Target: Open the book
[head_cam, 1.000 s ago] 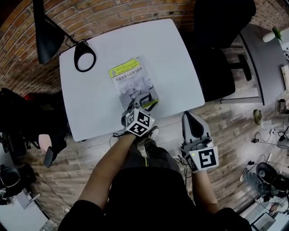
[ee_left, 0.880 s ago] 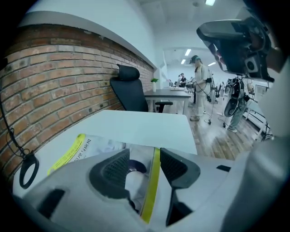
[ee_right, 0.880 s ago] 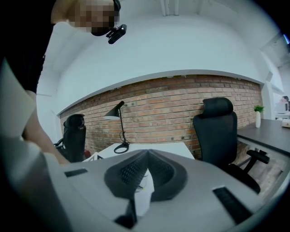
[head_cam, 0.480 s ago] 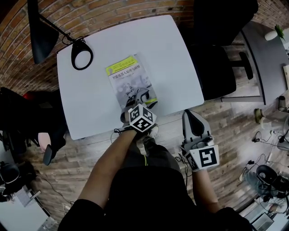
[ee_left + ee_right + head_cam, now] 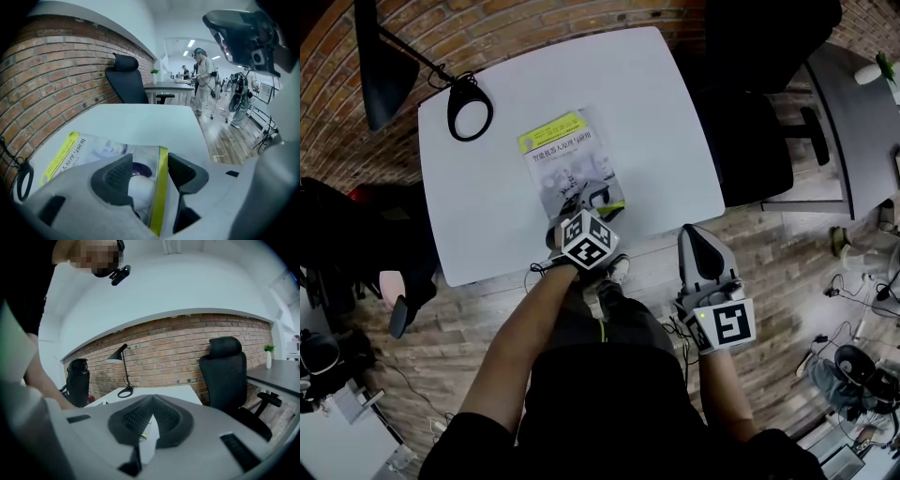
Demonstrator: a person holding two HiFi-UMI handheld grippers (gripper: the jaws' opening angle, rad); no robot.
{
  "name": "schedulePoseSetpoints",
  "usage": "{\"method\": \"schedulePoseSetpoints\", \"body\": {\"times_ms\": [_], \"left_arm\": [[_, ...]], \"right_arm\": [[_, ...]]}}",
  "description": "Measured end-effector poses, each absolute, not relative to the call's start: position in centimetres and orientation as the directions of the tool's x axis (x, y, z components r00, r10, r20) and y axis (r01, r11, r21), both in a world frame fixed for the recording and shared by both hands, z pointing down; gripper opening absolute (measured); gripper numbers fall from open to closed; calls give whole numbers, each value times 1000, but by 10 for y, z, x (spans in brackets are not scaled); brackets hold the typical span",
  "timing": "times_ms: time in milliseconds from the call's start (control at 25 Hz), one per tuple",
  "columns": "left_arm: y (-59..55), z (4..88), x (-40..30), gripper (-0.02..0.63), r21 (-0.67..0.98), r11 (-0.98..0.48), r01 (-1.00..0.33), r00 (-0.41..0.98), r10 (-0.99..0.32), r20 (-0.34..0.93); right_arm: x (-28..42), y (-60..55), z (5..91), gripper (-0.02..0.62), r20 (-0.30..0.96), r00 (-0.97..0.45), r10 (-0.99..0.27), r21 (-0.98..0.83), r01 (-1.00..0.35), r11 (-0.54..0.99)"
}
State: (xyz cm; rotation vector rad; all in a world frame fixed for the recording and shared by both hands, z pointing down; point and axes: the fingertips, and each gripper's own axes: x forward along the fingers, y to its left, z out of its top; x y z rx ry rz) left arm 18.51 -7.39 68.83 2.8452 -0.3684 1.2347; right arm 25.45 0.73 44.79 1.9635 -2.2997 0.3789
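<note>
While the book lies shut on the white tabletop, the head view shows its cover up, a yellow band at the far end. The left tool reaches over the tabletop's near edge onto the book's near end. The right tool hangs off the tabletop, over the wooden floor, well apart from the book. A black desk lamp stands at the far left corner, and a black office chair is on the right.

Only the left gripper view tells how that tool stands. Its jaws are set wide, though they have just been closing a little, and they straddle the book's near end. A yellow strip along the book's edge runs up between them, close by the right-hand pad, while the left-hand pad stands clear of it. This view also takes in a brick wall on the left and, far down the room, a person standing on the wooden floor, which the head view leaves out.

The right gripper view settles what the head view cannot: the right tool's jaws meet at their tips with nothing held between them. Beyond them are the lamp, the wall and the chair, seen from low level. The wearer's arm crosses the left of the picture.
</note>
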Motion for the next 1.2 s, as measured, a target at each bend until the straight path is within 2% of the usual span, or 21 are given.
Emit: {"method": "schedulePoseSetpoints", "body": {"times_ms": [400,680,840,1200], "left_arm": [[-65,678,183,155,79,-977,-197,728,-92,680],[-65,668,182,99,132,-973,-189,782,-68,619],[-67,653,179,74,141,-962,-235,811,-114,573],[-81,612,160,55,112,-918,-380,846,-297,443]], "right_arm": [[247,-2,443,11,224,-199,-954,-127,-977,174],[244,-6,443,11,223,-210,-952,-133,-974,184],[247,-2,454,11,261,-207,-943,-107,-977,185],[231,-16,441,11,215,-249,-944,-133,-965,224]]}}
